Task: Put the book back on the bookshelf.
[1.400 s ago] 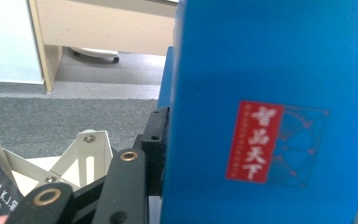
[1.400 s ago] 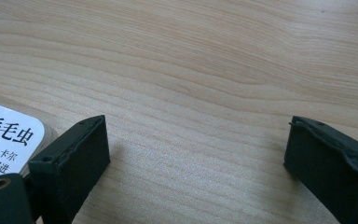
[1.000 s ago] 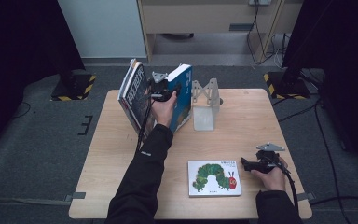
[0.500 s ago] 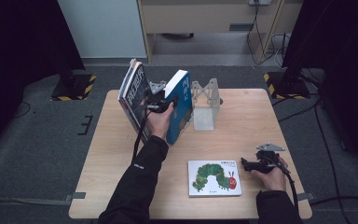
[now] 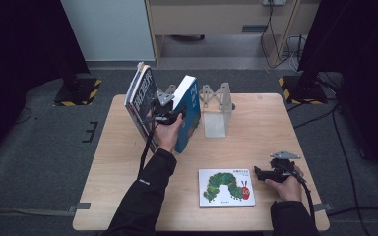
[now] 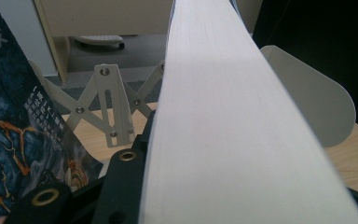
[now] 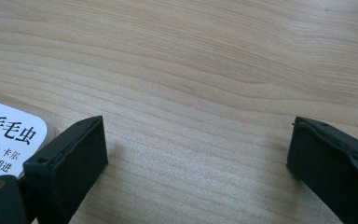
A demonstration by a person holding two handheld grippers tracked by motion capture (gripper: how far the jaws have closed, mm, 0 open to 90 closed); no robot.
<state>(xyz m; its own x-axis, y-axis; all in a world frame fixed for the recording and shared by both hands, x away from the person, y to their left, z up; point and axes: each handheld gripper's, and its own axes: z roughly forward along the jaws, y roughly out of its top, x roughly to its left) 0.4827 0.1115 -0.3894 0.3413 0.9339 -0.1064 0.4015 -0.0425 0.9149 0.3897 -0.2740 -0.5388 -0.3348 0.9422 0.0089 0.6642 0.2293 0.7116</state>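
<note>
Blue book (image 5: 189, 113): stands upright on the counter (image 5: 128, 196), tilted a little, pinched by the left hand-held gripper (image 5: 170, 110) across its thickness; in the left gripper view its white page edge (image 6: 223, 130) runs up between the black jaws.
Left hand-held gripper: clamped on the blue book, with the hand (image 5: 169, 135) just below it.
Dark book (image 5: 140, 101): leans upright just left of the blue book, close beside the left hand-held gripper; its dark cover (image 6: 14, 121) shows at the left edge of the left gripper view.
Book rack (image 5: 215, 110): pale, with scissor-like bars and end plates, just right of the blue book; one rounded end plate (image 6: 317, 107) rises behind the page edge. The compartment beside the blue book holds nothing.
Right hand-held gripper (image 5: 260, 173): jaws spread wide and low over bare wood, gripping nothing.
Picture book (image 5: 225, 187): lies flat near the front edge, its caterpillar cover up, just left of the right hand-held gripper; its corner (image 7: 7, 140) sits beside one jaw.
</note>
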